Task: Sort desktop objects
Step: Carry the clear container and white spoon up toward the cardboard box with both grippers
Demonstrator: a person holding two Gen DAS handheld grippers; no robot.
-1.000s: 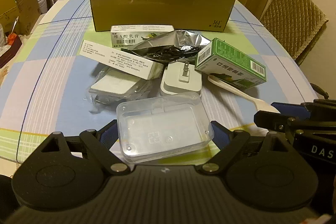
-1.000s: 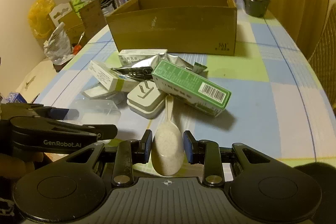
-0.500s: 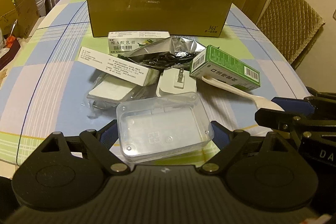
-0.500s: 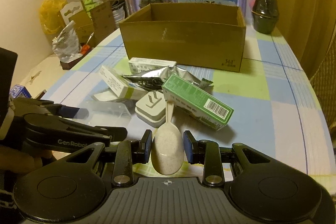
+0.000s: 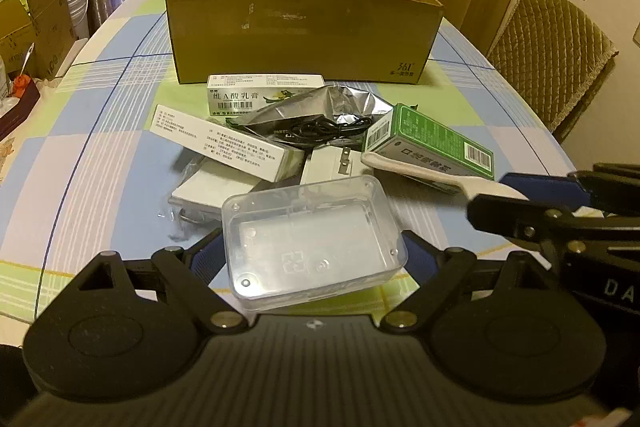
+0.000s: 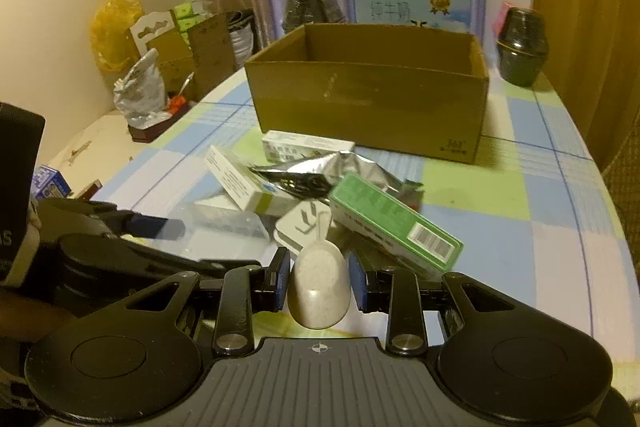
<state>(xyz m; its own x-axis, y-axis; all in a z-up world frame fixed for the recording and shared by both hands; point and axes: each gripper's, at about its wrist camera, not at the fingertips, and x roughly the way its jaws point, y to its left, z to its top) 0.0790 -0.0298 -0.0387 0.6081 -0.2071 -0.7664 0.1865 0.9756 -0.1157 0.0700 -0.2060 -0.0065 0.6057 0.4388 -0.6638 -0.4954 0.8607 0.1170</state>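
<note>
Cardboard box [image 5: 304, 35] – inside hidden, clear case [image 5: 312, 243] gripped

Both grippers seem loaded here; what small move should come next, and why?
Probably carry both loads forward over the cardboard box. The left gripper is clamped on the clear plastic case, and the right gripper holds the beige scoop by its bowl. The box stands open-topped behind the pile, and both items look lifted.
</note>
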